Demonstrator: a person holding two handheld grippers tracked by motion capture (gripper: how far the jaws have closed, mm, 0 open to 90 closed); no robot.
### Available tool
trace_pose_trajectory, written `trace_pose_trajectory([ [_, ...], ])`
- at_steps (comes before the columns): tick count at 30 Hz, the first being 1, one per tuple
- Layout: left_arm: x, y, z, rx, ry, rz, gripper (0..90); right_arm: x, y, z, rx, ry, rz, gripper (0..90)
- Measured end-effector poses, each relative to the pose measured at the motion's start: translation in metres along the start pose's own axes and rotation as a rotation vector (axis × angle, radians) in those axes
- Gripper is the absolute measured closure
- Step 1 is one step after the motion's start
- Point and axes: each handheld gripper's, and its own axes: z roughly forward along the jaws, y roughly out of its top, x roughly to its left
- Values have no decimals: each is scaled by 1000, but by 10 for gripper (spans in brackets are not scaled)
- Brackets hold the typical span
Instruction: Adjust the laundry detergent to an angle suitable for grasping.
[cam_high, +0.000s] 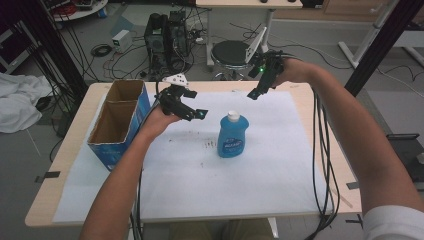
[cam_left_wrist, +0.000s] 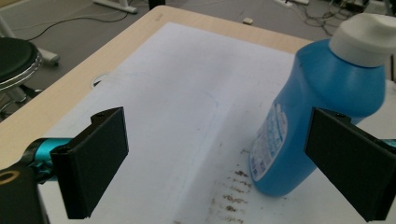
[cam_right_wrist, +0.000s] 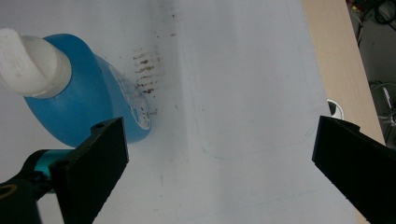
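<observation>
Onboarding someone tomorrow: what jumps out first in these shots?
The blue plastic bottle with a white cap stands upright mid-table on the white paper sheet, beside dark smudges. The left claw hovers open just left of it; the right claw hangs open behind it. An open blue cardboard box sits at the table's left edge.

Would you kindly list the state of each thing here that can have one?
blue bottle: upright, white cap on, ungripped.
cardboard box: open at the top, nothing seen inside.
left claw: open, beside the bottle.
right claw: open, above the sheet.
</observation>
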Motion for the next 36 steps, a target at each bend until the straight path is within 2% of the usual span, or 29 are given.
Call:
trace_pose_trajectory([
  [2,-2,-1,1,-13,-6,-1,64,0,0,0,1,0,2,26],
  [4,-7,-5,2,-33,-30,2,65,0,0,0,1,0,2,26],
  [13,-18,-6,6,-50,-94,38,64,1,-1,-2,-2,-2,3,26],
  [14,-20,-7,6,-53,-107,24,64,1,-1,-2,-2,-1,4,26],
  [16,-23,-9,7,-58,-112,25,64,2,-1,-3,-3,-4,15,26],
  [18,-26,-12,8,-65,-120,18,64,1,-1,-3,-15,-2,1,26],
  [19,-27,-14,8,-64,-127,31,64,1,-1,-3,-19,-2,0,26],
  [21,-30,-16,9,-72,-128,18,64,1,0,-3,-19,-1,1,26],
  [24,-32,-20,12,-64,-136,24,64,2,1,-2,-11,1,4,26],
  [25,-34,-21,14,-71,-140,12,64,2,1,-1,-15,3,-3,26],
  [26,-35,-21,15,-65,-139,23,64,2,1,0,-16,4,-4,26],
  [30,-43,-23,22,-79,-154,16,64,1,2,2,-11,10,-12,26],
  [36,-53,-28,33,-94,-141,6,64,2,3,3,-4,14,1,26],
])
